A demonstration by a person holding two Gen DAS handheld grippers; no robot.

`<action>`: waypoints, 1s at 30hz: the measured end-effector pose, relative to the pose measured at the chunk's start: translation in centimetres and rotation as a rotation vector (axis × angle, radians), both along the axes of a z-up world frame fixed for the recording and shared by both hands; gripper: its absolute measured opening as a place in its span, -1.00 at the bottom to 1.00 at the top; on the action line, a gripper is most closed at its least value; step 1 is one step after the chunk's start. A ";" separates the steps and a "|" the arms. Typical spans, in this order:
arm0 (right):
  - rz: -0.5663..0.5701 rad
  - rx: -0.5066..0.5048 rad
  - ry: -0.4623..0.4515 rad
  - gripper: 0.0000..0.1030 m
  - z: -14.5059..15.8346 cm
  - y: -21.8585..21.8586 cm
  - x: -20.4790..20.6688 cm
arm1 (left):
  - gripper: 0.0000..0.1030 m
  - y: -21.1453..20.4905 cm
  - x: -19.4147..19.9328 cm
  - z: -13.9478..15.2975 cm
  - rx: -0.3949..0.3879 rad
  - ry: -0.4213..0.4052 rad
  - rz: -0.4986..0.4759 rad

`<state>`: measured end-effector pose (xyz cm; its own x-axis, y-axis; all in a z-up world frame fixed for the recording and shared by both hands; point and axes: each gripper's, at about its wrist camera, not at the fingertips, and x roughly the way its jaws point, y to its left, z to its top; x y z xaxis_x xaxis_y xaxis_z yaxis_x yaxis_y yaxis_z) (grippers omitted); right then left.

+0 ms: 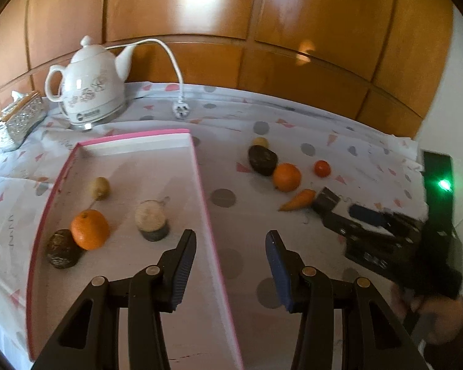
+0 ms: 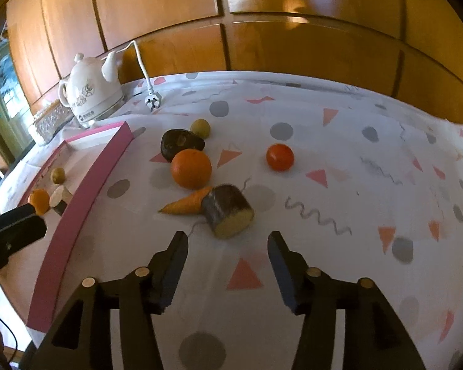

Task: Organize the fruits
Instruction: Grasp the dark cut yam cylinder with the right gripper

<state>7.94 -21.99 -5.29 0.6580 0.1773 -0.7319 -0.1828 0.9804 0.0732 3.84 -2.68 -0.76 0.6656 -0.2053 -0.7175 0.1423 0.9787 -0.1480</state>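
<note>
Resting at frame centre on the patterned cloth [image 2: 339, 160], the cut cylindrical piece [image 2: 228, 211] shows dark skin and a pale yellow face, touching the carrot [image 2: 186, 205]. Right gripper [image 2: 228, 252] and left gripper [image 1: 231, 252] are both spread, empty.

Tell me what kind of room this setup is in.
Most likely a home kitchen or dining corner. A white electric kettle with its unplugged cord stands on a patterned tablecloth, wooden cabinet panels rise behind the table, and a glittery tissue box sits beside the kettle.
</note>
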 end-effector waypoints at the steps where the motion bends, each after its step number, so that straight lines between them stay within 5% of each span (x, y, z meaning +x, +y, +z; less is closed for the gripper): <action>1: 0.006 -0.007 0.000 0.07 0.0 0.1 0.3 | -0.08 -0.1 0.0 -0.1 -0.001 0.001 -0.006; 9: 0.053 -0.057 0.007 0.04 -0.9 0.7 2.1 | -0.07 -1.1 0.1 -0.3 -0.009 0.006 -0.041; 11: 0.052 -0.052 0.000 -0.24 -0.9 0.6 2.1 | -0.07 -1.2 0.3 -0.4 -0.012 0.010 -0.047; 30: -0.122 -0.038 -0.024 -0.25 -0.8 -3.5 0.7 | -0.15 -6.6 4.7 -1.5 -0.011 0.048 -0.165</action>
<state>8.69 -25.51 -6.11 0.6905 0.0674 -0.7202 -0.0629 0.9975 0.0330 8.50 -9.30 -2.21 0.5870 -0.3169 -0.7450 0.2929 0.9410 -0.1695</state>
